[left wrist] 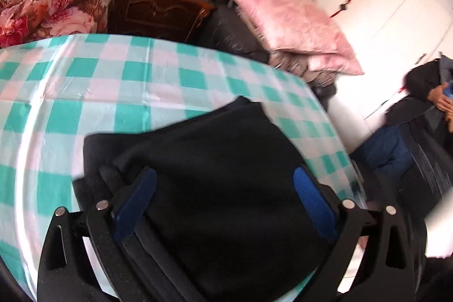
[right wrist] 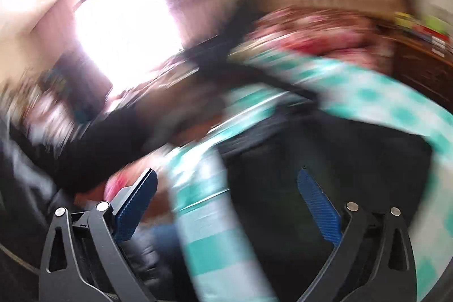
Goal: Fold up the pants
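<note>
The black pants (left wrist: pixel 215 160) lie folded in a thick stack on the green-and-white checked tablecloth (left wrist: pixel 113 92), near its right edge. My left gripper (left wrist: pixel 225 183) is open, its blue pads wide apart above the stack, holding nothing. In the right wrist view the picture is heavily blurred by motion. My right gripper (right wrist: pixel 226 188) is open and empty, over the table's edge, with the black pants (right wrist: pixel 325 160) below its right finger and the checked cloth (right wrist: pixel 206 217) between the fingers.
A dark nightstand (left wrist: pixel 158 10) with clutter, a floral quilt (left wrist: pixel 48 2) and a black sofa with a pink pillow (left wrist: pixel 297 27) stand beyond the table. A seated person (left wrist: pixel 419 115) is at the right. A bright window (right wrist: pixel 121 27) is in the right wrist view.
</note>
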Demonstrator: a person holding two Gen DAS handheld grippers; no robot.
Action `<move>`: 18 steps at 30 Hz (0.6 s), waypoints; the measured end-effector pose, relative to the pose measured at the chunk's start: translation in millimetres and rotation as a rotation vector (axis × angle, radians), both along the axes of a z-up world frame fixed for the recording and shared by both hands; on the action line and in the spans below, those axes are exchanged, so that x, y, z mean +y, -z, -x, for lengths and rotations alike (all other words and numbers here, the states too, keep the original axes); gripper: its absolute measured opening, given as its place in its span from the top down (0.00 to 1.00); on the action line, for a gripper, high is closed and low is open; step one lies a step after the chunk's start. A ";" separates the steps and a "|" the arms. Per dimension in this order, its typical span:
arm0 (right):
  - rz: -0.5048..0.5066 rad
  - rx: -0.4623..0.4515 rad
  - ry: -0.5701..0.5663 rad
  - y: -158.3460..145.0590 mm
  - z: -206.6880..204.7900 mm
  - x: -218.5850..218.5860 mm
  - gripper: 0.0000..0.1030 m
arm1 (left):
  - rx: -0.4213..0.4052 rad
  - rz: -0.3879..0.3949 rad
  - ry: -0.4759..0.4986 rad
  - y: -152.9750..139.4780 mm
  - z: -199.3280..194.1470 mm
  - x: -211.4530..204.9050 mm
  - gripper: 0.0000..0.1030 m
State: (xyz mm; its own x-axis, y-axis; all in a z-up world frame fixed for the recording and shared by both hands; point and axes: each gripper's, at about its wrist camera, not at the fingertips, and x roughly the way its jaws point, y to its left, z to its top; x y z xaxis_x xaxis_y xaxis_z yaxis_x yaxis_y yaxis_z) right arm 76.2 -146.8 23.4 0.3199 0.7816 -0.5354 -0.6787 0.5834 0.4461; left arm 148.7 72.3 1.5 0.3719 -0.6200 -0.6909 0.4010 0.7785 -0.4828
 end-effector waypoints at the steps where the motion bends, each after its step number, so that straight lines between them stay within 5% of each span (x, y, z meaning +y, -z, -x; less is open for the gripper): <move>1: -0.020 0.040 0.045 6.1 -17.8 -14.4 0.06 | -0.006 0.006 0.004 -0.9 10.4 -0.2 0.03; 7: -0.067 0.301 0.173 67.1 -130.2 -43.8 0.06 | 0.020 -0.062 0.006 34.2 41.2 -6.8 0.03; 10: 0.008 0.377 0.230 100.3 -165.1 -36.8 0.07 | 0.001 -0.080 0.022 43.7 42.6 -8.1 0.03; 14: -0.043 0.386 0.278 96.5 -177.1 -43.9 0.09 | 0.003 -0.109 0.045 45.1 40.6 -11.8 0.03; 18: -0.091 0.281 0.262 59.8 -130.7 -54.4 0.06 | -0.004 -0.100 0.032 30.9 48.5 -10.9 0.03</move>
